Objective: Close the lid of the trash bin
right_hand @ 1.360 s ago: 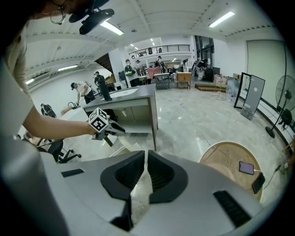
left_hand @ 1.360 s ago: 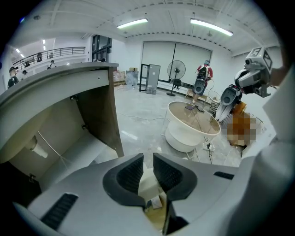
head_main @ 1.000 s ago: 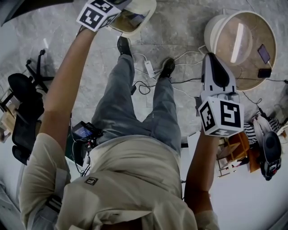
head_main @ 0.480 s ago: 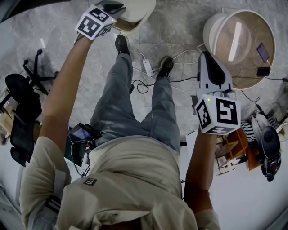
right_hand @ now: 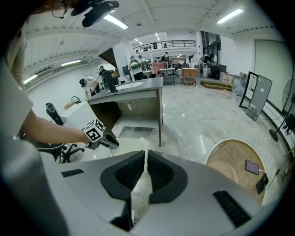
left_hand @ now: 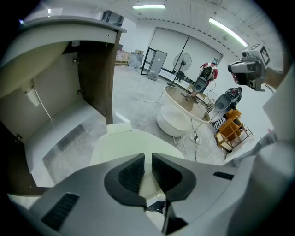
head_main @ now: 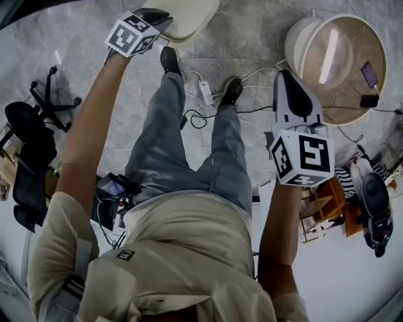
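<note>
Cream plastic trash bin lid [head_main: 189,14] cut off by head view's top edge; bin body under it hidden. Left gripper [head_main: 158,15] tips overlap lid, contact unclear. In left gripper view, lid's near rim hidden behind gripper. Distant people [right_hand: 87,84] too small.

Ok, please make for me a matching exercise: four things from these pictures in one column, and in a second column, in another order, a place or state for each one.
Things:
1. trash bin lid
2. right gripper
3. purple phone
4. office chair

Places or states:
A. black, on the floor at the person's left
B. lying on the round wooden table
C. cream, just beyond the jaws of the left gripper
D. jaws together, nothing between them

Pairs: 1-C; 2-D; 3-B; 4-A
</note>
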The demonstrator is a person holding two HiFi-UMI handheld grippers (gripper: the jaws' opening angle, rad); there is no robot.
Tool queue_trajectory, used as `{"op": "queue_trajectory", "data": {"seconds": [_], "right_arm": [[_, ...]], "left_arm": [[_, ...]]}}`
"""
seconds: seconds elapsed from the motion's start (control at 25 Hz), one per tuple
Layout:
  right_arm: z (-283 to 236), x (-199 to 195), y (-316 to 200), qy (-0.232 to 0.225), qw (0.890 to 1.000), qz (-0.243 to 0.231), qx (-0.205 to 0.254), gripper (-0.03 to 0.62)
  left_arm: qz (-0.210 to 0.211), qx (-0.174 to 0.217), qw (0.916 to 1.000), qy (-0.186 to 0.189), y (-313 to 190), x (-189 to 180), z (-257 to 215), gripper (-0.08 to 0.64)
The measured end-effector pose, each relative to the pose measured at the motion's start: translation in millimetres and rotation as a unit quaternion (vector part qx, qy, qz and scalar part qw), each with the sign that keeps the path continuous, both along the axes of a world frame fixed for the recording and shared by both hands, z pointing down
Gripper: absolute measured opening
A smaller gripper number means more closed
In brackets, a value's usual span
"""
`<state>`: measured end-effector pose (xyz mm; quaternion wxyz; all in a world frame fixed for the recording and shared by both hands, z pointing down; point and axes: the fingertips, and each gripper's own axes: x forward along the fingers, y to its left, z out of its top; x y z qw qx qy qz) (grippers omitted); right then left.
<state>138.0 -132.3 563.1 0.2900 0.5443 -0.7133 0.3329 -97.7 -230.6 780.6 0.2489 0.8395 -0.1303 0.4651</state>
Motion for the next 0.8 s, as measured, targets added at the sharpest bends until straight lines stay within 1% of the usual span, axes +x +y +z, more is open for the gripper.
{"op": "queue_trajectory", "data": {"seconds": [0.8], "right_arm": [[35.3, -5.8, 10.3, 0.002, 0.999, -0.006, -0.032, 0.028]], "left_arm": [[-0.022, -0.057, 0.9976, -0.033, 23.0, -20.0, 72.3, 0.054]]}}
